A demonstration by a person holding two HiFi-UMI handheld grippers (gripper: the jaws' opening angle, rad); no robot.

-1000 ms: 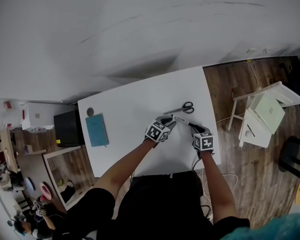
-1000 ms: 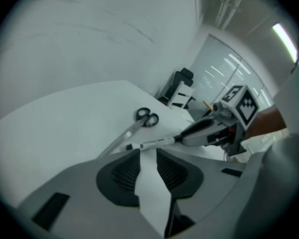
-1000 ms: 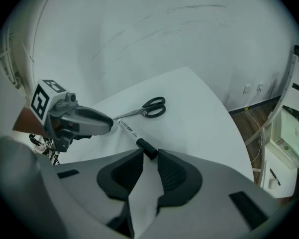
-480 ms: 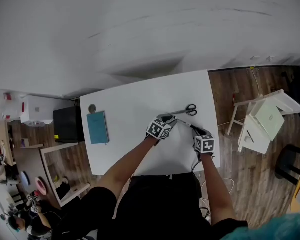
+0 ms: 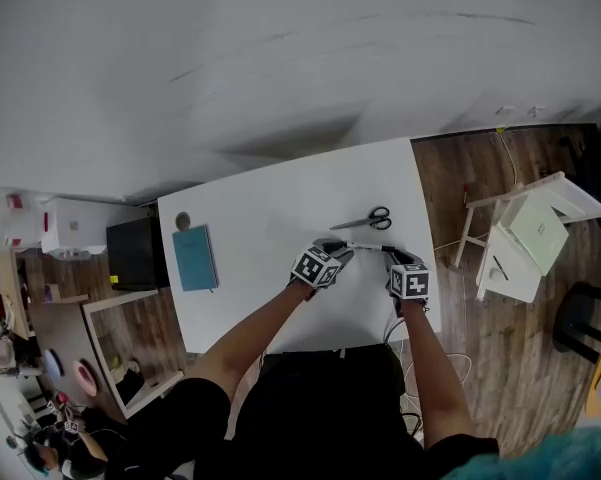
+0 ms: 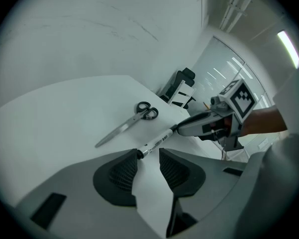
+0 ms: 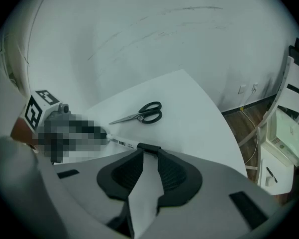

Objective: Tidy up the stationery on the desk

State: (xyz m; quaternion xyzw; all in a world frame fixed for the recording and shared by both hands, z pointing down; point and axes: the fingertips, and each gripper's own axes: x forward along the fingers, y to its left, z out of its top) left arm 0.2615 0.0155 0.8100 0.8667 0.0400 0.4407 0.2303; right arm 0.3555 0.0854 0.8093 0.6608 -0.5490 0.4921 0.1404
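Marker pen spanning both tongs above the white bench point(image 5: 270, 203).
A teal notebook point(image 5: 195, 258) lies flat near the bench's left edge, well apart from the rest. The right tongs point(image 7: 148, 151) are clamped on the black cap end of the marker pen point(image 6: 159, 141). The left tongs point(image 6: 149, 152) have just been opening and stand apart, with the pen's other end at their tips, against one pad only. Black-handled scissors point(image 6: 132, 121) lie closed on the bench just beyond the pen.

Wood floor point(image 5: 465, 173), black cabinet point(image 5: 135, 253), white stand point(image 5: 535, 233), white wall point(image 5: 280, 58)
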